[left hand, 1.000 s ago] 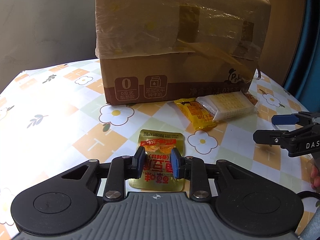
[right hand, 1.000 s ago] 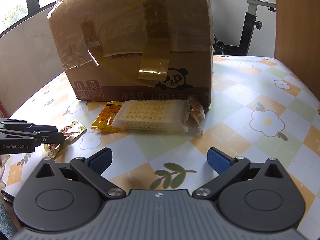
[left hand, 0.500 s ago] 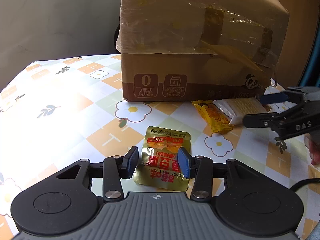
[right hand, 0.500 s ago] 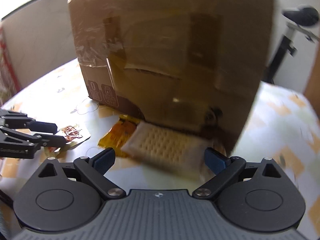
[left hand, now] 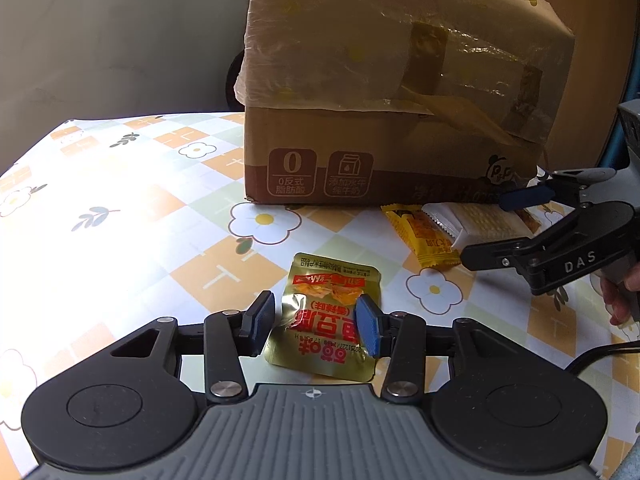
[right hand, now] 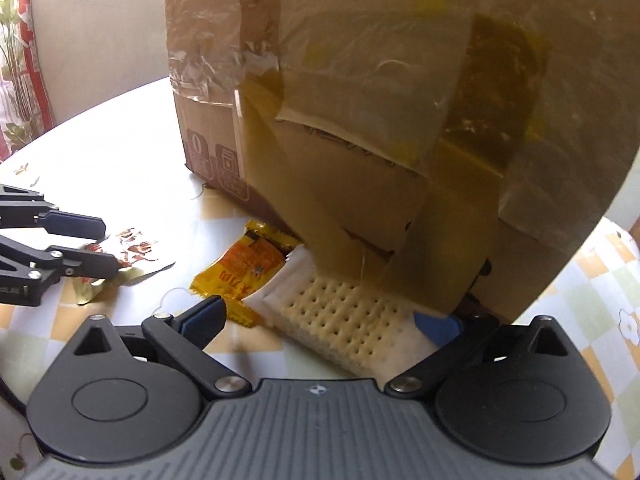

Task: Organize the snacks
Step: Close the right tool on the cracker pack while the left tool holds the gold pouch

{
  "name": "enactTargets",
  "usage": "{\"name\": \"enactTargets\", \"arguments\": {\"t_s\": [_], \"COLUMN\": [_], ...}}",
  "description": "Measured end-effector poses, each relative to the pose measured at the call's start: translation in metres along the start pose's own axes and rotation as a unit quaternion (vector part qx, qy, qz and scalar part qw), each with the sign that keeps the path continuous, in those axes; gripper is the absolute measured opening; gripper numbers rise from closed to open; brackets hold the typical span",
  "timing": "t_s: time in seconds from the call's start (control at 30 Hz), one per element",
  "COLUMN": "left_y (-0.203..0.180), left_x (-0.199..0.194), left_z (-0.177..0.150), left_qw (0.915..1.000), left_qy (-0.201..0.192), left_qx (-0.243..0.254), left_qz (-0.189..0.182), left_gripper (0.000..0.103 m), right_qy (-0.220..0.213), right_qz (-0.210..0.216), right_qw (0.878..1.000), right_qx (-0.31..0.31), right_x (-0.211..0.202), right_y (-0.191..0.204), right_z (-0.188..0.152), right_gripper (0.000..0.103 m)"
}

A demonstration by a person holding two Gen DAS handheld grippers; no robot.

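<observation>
Left wrist view: a taped cardboard box stands toward the far edge of the counter; its flaps are closed under clear wrap, so nothing inside it shows. The left gripper has just been opening, and its pads now stand slightly apart on either side of a gold pouch that lies flat on the counter. Whether the pads still touch the pouch is hard to tell. Just before the box lie a yellow packet and a cracker pack, side by side and touching. The right gripper enters from the right, spread wide around the cracker pack, hiding part of it.

Right wrist view: the right gripper is spread to its widest, its pads flanking the cracker pack without pressing it. A hanging flap of the box covers the pack's far end. The yellow packet lies left of it. The left gripper reaches in from the left edge over the glare-washed pouch.
</observation>
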State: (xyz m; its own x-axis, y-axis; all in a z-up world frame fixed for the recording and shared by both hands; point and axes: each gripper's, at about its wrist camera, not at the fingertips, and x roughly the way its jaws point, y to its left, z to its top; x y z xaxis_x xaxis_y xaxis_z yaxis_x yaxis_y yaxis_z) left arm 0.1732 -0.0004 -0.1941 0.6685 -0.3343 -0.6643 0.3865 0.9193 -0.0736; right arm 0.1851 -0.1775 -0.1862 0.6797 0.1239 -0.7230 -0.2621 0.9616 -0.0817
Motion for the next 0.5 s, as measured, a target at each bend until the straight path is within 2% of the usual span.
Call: {"name": "enactTargets", "arguments": {"t_s": [0.2, 0.27, 0.33, 0.5], "left_y": [0.001, 0.001, 0.002, 0.001], "left_x": [0.000, 0.000, 0.001, 0.002], "left_z": [0.000, 0.000, 0.000, 0.001], "left_qw": [1.0000, 1.0000, 1.0000, 1.0000], "left_qy": [-0.002, -0.002, -0.003, -0.003], "left_qx": [-0.001, -0.002, -0.004, -0.003], "left_qz": [-0.002, -0.003, -0.005, -0.004], "left_gripper": [0.048, 0.048, 0.048, 0.048], "right_qy": [0.010, 0.011, 0.012, 0.029], "right_qz": [0.023, 0.029, 0.027, 0.019], "right_qw": [1.000, 0.999, 0.999, 0.999], "right_qx": [0.014, 0.019, 0.012, -0.005], "right_x": [-0.010, -0.010, -0.009, 0.007], "right_y": [-0.001, -0.004, -0.007, -0.012], "right_z": [-0.003, 0.000, 0.003, 0.010], "right_gripper": [0.103, 0.100, 0.096, 0.096]}}
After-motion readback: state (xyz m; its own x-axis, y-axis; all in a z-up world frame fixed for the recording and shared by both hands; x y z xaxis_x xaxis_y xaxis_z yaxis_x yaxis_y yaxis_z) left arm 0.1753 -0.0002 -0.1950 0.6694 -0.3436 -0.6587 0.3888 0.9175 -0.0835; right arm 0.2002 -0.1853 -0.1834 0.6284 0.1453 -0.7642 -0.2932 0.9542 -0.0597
